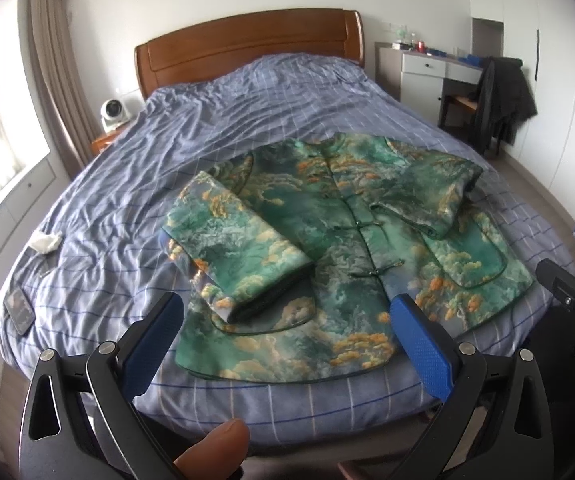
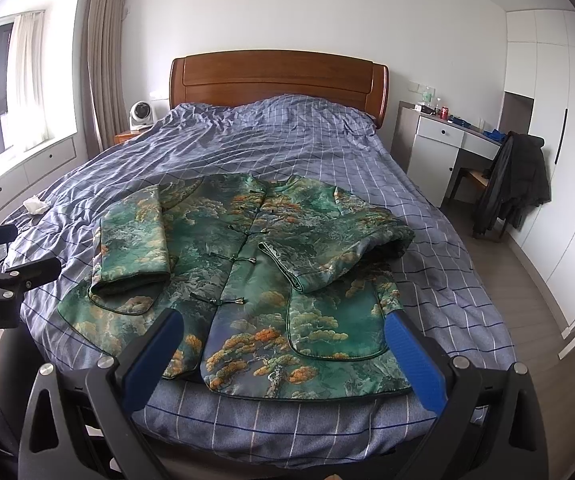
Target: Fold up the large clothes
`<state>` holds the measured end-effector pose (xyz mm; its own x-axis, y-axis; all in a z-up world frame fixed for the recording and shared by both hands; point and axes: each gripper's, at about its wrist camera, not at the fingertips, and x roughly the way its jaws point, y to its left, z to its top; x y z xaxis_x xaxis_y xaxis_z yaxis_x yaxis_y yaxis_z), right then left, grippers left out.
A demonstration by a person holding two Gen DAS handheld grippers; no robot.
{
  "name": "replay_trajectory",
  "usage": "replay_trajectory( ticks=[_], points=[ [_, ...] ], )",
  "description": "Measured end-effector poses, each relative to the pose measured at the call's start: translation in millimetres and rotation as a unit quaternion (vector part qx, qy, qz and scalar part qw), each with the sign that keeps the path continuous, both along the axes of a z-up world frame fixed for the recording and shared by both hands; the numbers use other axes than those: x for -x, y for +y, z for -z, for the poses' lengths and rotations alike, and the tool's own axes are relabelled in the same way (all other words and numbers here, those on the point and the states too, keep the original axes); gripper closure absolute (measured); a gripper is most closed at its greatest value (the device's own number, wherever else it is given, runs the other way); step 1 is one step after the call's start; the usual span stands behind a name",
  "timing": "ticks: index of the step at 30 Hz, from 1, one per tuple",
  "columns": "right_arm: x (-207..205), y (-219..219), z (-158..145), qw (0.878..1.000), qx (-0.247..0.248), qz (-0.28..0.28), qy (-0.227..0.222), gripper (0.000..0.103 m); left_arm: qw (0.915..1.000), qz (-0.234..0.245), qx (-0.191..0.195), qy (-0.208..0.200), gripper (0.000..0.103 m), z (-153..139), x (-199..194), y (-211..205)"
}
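Lying flat on the bed (image 1: 127, 184), the jacket (image 1: 339, 240) has both sleeves folded inward. Left gripper (image 1: 287, 312) and right gripper (image 2: 283, 332) hover spread wide, pinching nothing.

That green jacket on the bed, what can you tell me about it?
The green jacket is glossy brocade, patterned with orange-gold trees and clouds. It has a stand-up collar, knot buttons fastened down the front and rounded patch pockets. It lies face up near the foot of the checked blue bedcover, both sleeves already folded across its front. Nothing else touches it.

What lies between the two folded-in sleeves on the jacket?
Only the jacket's buttoned front, its row of knot fasteners running down the middle between left sleeve and right sleeve. The right wrist view shows it best.
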<state>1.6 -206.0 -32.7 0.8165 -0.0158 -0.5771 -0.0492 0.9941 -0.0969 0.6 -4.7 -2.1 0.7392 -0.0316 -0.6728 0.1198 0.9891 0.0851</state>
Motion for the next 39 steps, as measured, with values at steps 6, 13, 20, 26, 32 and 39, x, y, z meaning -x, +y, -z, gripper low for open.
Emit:
replay_trajectory(
  ticks=[6,13,20,26,32,39],
  points=[
    [-0.3,0.1,0.0,1.000,-0.003,0.000,-0.001,0.001,1.0000,0.002,-0.005,0.000,0.000,1.1,0.4,-0.2],
    [-1.5,-0.5,1.1,1.000,-0.004,-0.001,-0.001,0.001,1.0000,0.005,-0.004,0.004,0.000,2.9,0.5,-3.0],
    [-2.4,1.3,2.5,1.000,-0.009,-0.002,0.003,0.001,0.9999,0.006,-0.003,0.009,0.000,4.7,1.0,-4.5],
    [-1.6,1.5,3.1,1.000,-0.011,-0.002,0.002,0.001,0.9999,0.007,0.000,0.012,0.000,6.3,1.8,-3.3],
    [-1.3,2.0,3.6,1.000,-0.012,-0.003,0.002,0.001,0.9999,0.007,0.001,0.012,0.000,6.9,1.8,-2.1],
    [-0.5,2.6,4.7,1.000,-0.013,-0.004,0.003,0.001,0.9999,0.006,0.001,0.015,0.000,8.0,2.4,-1.3]
  ],
)
